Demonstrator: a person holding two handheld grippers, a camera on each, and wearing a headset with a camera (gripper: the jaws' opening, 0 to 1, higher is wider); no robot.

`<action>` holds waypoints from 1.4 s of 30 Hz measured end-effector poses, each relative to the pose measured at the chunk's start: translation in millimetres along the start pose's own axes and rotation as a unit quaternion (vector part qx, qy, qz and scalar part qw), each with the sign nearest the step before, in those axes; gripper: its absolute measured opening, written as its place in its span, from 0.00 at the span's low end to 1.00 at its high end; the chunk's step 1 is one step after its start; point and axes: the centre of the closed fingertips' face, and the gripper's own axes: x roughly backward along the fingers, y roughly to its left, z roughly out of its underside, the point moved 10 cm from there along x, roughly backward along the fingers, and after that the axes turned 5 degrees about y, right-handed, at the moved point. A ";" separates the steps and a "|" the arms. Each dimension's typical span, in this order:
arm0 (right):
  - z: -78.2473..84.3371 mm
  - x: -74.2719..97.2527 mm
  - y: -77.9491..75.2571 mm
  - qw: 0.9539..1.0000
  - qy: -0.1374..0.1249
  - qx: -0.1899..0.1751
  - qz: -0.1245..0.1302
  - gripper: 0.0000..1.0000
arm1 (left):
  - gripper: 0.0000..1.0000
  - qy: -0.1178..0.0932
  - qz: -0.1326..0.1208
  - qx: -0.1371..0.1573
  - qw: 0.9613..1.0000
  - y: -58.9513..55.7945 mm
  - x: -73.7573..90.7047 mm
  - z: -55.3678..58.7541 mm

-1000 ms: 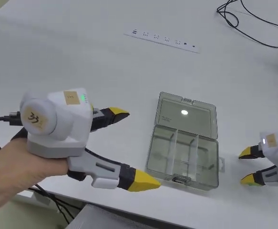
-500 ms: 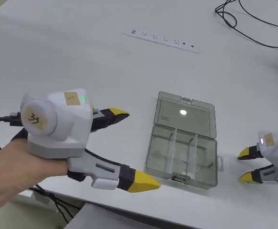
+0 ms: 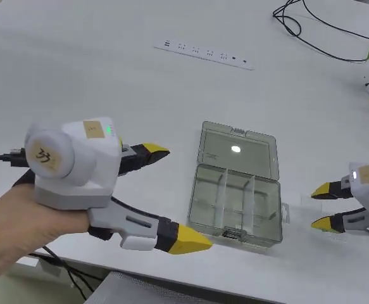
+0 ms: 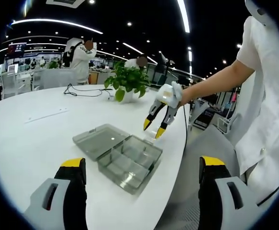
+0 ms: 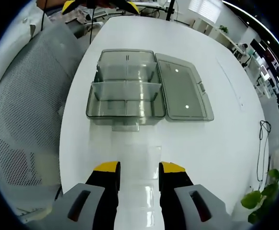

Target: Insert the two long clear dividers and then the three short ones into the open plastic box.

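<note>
**Me:** Right tongs (image 3: 317, 206) have edged farther, jaws apart, empty; left tongs (image 3: 179, 196) gape wide.

**Mate:** Next?

**Me:** Fetching, I reckon. The box (image 3: 203, 218) sits between them; pinch what looks like a clear divider (image 5: 139, 153) just right of it.

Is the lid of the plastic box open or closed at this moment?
Open. The lid lies folded back flat on the table, on the far side of the plastic box, whose inside compartments are uncovered.
</note>
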 end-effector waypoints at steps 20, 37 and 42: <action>-75.2 85.7 45.3 0.993 -0.054 0.018 0.104 0.32 | 0.87 -0.040 0.055 0.091 0.993 -17.3 -26.6 -36.1; -127.9 115.8 69.4 0.985 -0.055 0.060 0.150 0.32 | 0.44 -0.061 0.124 0.227 0.964 -38.9 -52.4 -54.5; -137.9 118.5 75.5 0.983 -0.044 0.078 0.158 0.32 | 0.29 -0.069 0.142 0.274 0.949 -42.1 -56.5 -54.1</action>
